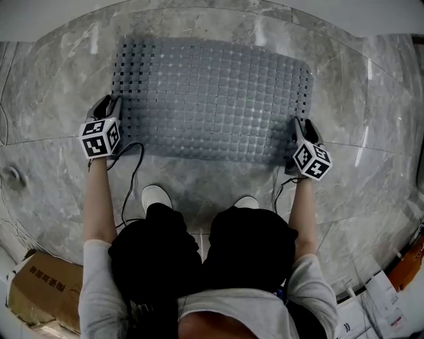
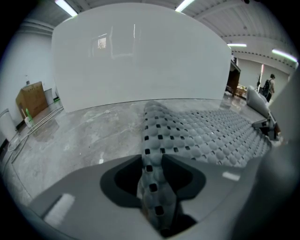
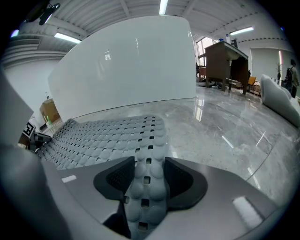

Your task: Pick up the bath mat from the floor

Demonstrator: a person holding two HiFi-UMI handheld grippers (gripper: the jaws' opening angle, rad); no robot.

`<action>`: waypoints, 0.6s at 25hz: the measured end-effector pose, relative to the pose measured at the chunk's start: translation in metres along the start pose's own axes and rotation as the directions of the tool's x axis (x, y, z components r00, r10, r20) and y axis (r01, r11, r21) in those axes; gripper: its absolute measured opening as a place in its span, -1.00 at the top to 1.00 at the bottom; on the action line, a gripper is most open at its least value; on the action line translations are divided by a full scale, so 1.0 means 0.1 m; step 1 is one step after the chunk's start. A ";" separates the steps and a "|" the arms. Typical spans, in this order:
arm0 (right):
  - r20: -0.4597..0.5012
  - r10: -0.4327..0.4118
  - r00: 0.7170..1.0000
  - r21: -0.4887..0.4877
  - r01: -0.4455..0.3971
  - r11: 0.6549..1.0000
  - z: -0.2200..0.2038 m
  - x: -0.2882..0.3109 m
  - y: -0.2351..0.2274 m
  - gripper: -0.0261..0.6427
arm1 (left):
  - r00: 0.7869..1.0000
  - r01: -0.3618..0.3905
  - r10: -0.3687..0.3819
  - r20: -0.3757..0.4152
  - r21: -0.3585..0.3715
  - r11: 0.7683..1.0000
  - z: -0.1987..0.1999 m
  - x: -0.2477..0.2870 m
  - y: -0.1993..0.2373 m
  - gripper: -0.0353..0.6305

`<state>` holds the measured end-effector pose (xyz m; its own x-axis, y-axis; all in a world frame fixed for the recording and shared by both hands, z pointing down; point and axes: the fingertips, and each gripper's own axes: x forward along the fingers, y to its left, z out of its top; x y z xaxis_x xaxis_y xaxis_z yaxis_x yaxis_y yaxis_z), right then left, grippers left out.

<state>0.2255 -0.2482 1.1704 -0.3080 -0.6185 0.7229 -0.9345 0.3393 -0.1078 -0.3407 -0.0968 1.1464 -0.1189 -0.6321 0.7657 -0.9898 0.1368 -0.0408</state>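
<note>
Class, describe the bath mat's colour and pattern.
Bath mat: grey, rounded bumps with square holes; right gripper view.

Grey marble floor (image 1: 59,79): perforated grey bath mat (image 1: 212,99) spread out on it; cardboard box (image 1: 43,291) at near-left edge.

Polished grey marble floor (image 1: 199,182) with pale veins fills the head view and mirrors the ceiling light. At 12 o'clock a smooth white curved wall (image 2: 140,56) rises. A cardboard box (image 1: 46,291) lies at 7 o'clock. Strip lights (image 3: 163,5) run overhead. In the right gripper view, a dark wooden cabinet (image 3: 225,63) stands at 2 o'clock.
</note>
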 end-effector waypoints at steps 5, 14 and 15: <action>-0.017 0.022 1.000 -0.014 -0.022 1.000 -0.01 0.00 0.10 0.49 | 0.999 -0.045 0.046 -0.028 0.020 0.999 -0.01 -0.02 -0.01 0.52; -0.031 0.024 0.999 -0.094 -0.027 0.995 0.03 -0.02 0.22 0.72 | 0.993 -0.103 0.105 -0.047 0.047 0.994 0.00 -0.01 -0.04 0.63; -0.030 0.026 0.999 -0.091 -0.029 0.995 0.03 -0.02 0.22 0.72 | 0.994 -0.101 0.102 -0.037 0.033 0.994 0.00 -0.01 -0.03 0.61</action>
<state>0.2052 -0.2418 1.1645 -0.3271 -0.5882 0.7396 -0.9050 0.4204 -0.0659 -0.3376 -0.0967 1.1458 -0.2167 -0.5863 0.7806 -0.9747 0.1750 -0.1391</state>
